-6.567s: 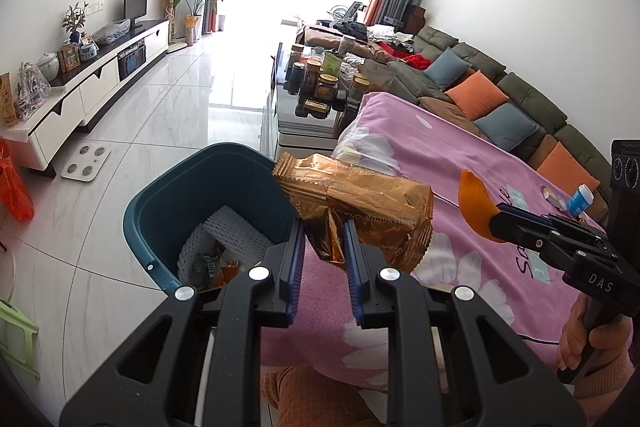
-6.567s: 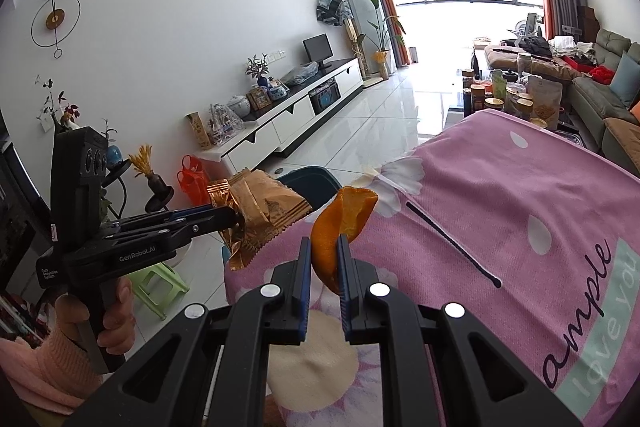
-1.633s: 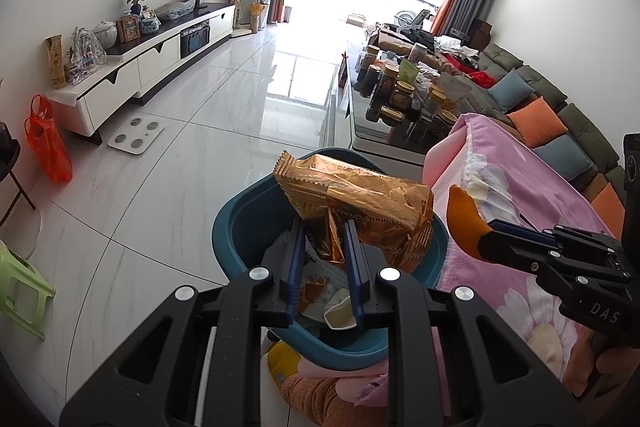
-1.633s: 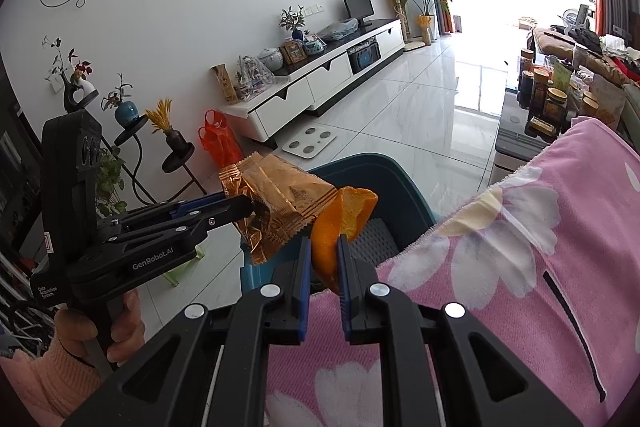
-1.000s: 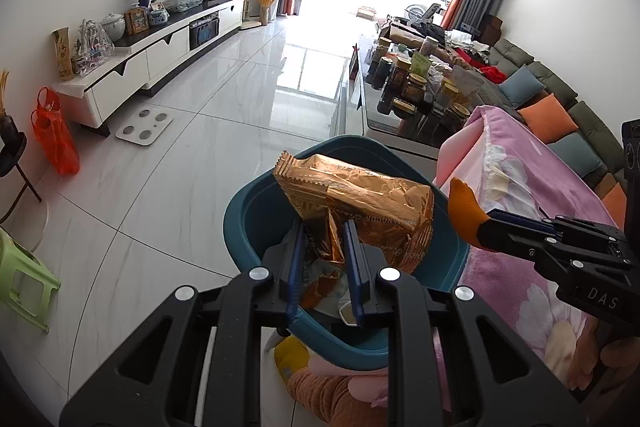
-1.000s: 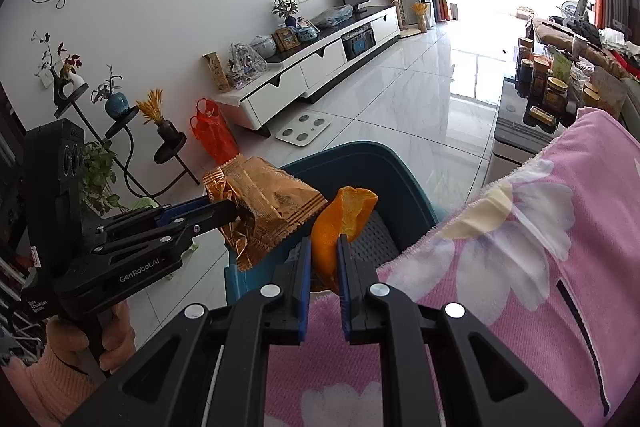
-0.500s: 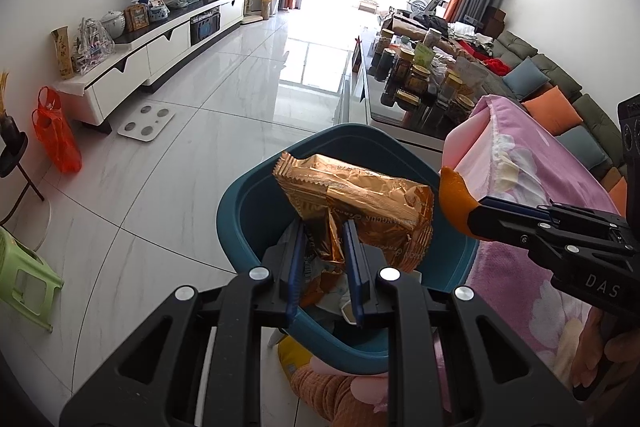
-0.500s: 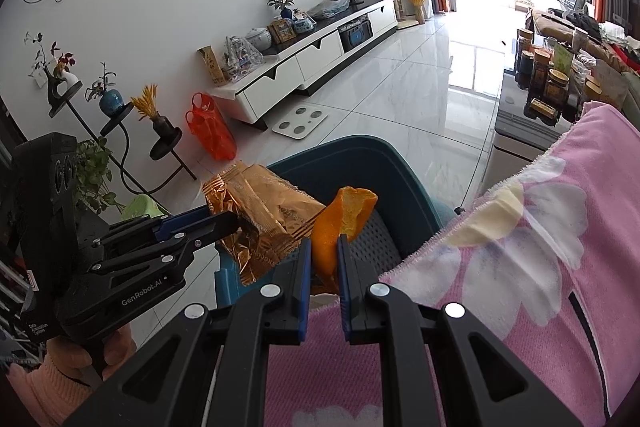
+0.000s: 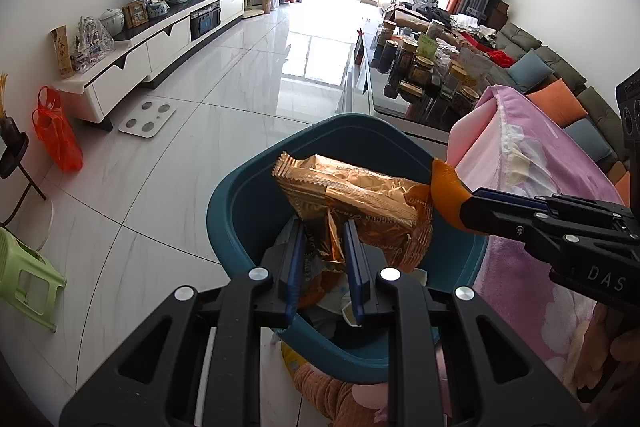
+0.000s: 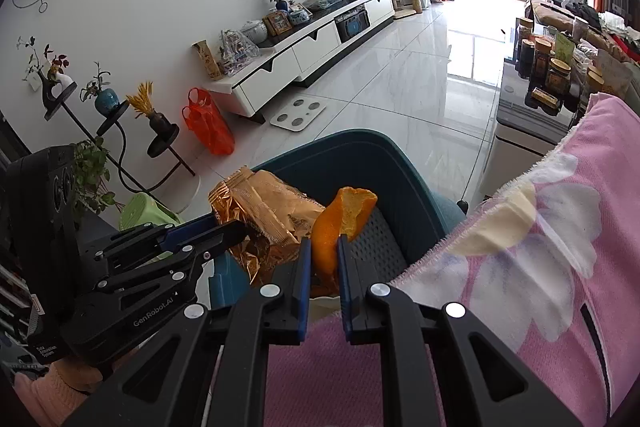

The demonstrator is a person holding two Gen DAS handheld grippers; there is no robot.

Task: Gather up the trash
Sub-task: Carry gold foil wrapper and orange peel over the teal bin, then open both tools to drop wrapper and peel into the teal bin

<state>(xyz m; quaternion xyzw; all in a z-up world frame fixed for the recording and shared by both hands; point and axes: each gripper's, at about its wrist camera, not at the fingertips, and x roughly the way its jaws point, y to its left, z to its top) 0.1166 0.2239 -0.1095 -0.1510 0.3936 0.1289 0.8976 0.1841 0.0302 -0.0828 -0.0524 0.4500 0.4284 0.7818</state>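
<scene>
I've got the wrapper [image 9: 360, 203] pinched in my left gripper [image 9: 325, 267] over the bin [image 9: 256, 195], orange peel [image 10: 340, 227] clamped in my right gripper [image 10: 323, 271] at the bin's near rim — right beside the pink blanket [image 10: 540, 267]. Letting go here, the peel could land on the blanket, and the light wrapper might catch the rim — or flutter out.

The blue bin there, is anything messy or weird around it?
Nothing has spilled. The teal plastic bin already holds trash. A crumpled gold foil snack wrapper, in the left gripper, and an orange peel, in the right gripper, hang above it, not dropped yet.
</scene>
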